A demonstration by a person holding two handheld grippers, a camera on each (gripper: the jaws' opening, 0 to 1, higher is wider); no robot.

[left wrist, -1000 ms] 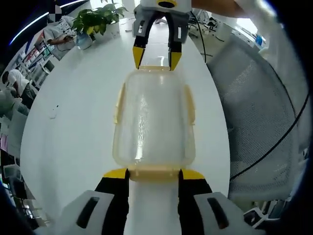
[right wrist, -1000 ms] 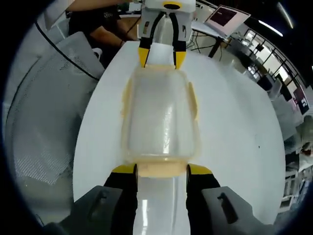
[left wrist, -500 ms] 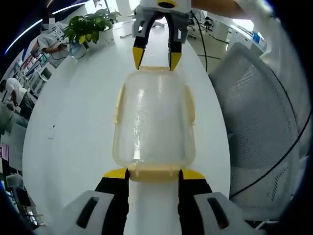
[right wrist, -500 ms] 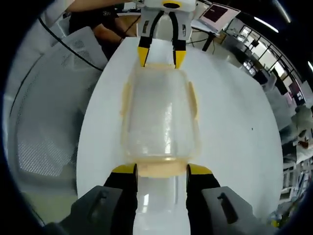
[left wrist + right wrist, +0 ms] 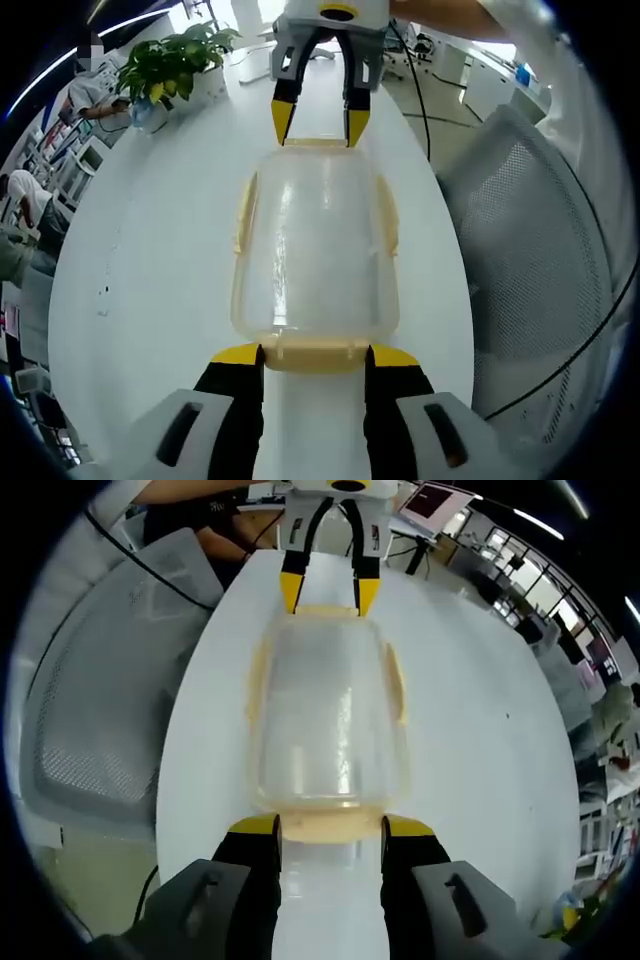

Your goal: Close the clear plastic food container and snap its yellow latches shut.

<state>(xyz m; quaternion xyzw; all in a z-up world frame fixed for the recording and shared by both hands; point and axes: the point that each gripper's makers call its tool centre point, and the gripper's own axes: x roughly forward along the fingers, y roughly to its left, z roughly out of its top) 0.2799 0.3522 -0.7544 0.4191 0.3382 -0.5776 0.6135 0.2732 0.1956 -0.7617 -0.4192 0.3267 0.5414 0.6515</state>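
Lots of bare table, with a chair close by

The container [image 5: 315,250] sits mid-table [image 5: 160,300] between both grippers. Bare table lies along its long sides. A mesh chair [image 5: 530,280] stands just off one edge; a plant [image 5: 170,62] sits near the far corner.

Lidded clear container [image 5: 315,250], yellow latches [image 5: 316,353].
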